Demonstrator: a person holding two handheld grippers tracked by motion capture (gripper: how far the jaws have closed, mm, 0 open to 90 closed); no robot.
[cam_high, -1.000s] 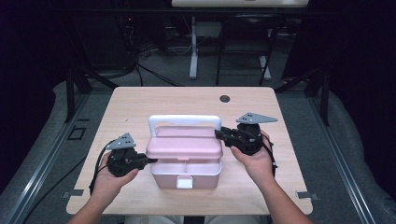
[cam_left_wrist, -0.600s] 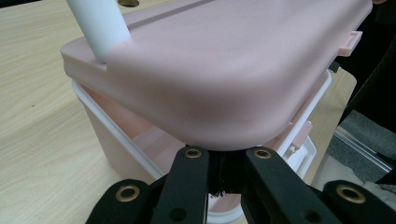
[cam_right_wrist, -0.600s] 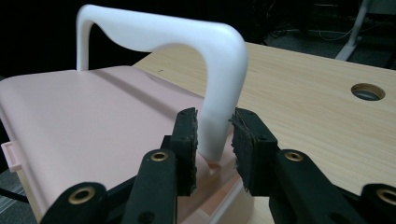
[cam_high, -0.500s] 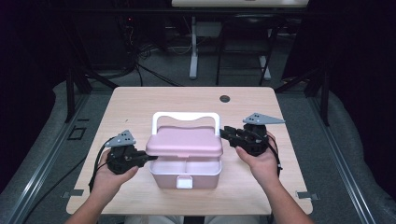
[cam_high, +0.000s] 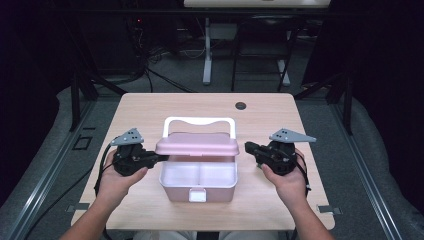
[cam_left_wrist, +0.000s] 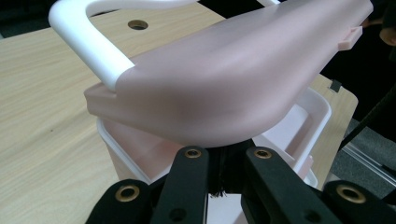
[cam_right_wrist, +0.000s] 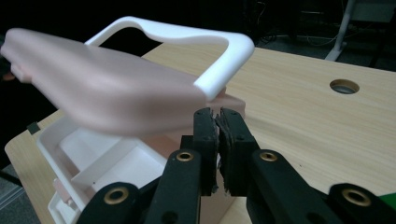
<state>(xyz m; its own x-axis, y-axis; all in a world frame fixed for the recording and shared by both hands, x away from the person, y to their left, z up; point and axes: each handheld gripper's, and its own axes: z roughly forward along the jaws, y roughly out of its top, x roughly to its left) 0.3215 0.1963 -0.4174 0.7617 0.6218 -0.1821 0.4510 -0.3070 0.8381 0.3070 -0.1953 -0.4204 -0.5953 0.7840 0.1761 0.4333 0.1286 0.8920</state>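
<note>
At the middle of the wooden table (cam_high: 150, 107) stands a pink box (cam_high: 198, 180), its front edge near the person's side and its inside split into two pale compartments. Its pink lid (cam_high: 197, 145) is raised at the front and hangs over the rear part of the box, with the white handle (cam_high: 199, 121) standing up behind it. The left gripper (cam_high: 156, 158) is at the box's left side, its tips under the lid's left end; in the left gripper view the jaws disappear beneath the lid, so I cannot tell whether they pinch it. The right gripper (cam_high: 248, 147) is just beside the box's right side, apart from the lid, jaws pressed together on nothing. A round hole (cam_high: 241, 105) lies in the table beyond the box
</note>
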